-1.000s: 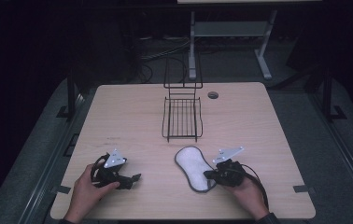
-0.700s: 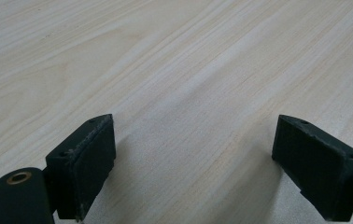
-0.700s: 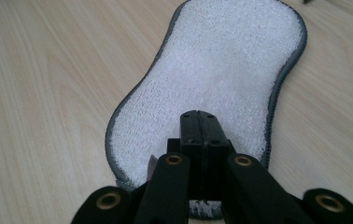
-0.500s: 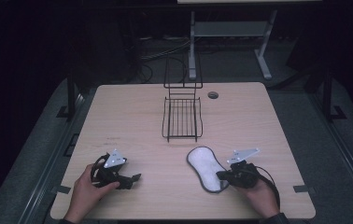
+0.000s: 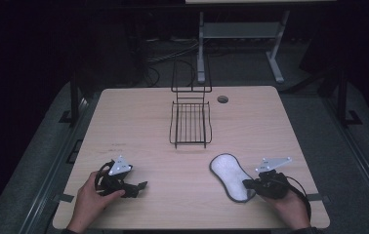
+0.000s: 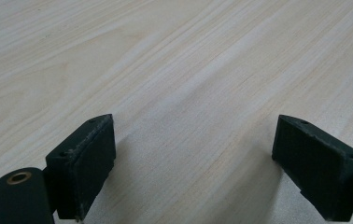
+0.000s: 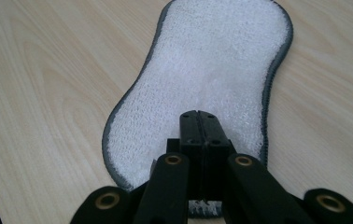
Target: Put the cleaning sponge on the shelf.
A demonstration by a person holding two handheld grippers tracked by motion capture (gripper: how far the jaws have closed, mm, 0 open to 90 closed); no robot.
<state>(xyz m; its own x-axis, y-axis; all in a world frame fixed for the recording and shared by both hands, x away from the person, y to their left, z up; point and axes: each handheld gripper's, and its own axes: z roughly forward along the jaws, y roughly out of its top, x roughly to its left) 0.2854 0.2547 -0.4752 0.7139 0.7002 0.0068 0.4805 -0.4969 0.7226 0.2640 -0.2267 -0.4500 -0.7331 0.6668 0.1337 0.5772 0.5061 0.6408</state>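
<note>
A white peanut-shaped scrubbing pad (image 5: pixel 229 174) with a grey rim lies flat on the wooden table (image 5: pixel 138 122), at the front right. My right gripper (image 5: pixel 247 184) is at the pad's near end, and its jaws are pressed together on that edge. In the right gripper view the pad (image 7: pixel 212 60) stretches away from the shut right gripper (image 7: pixel 199 116), with white fibres caught between the jaws lower down. My left gripper (image 5: pixel 141 186) rests at the front left. Its jaws stand wide apart over bare wood, as the left gripper view (image 6: pixel 193 158) shows, with nothing between them.
A black wire rack (image 5: pixel 191 122) stands at the middle back of the table, its tall back frame toward the far edge. A round cable hole (image 5: pixel 222 99) lies just right of it. Dark floor and a white stand leg (image 5: pixel 275 58) lie beyond the table.
My right gripper has slid to the right along the front of the table, and the white pad has moved with it. The left gripper has stayed where it was.
</note>
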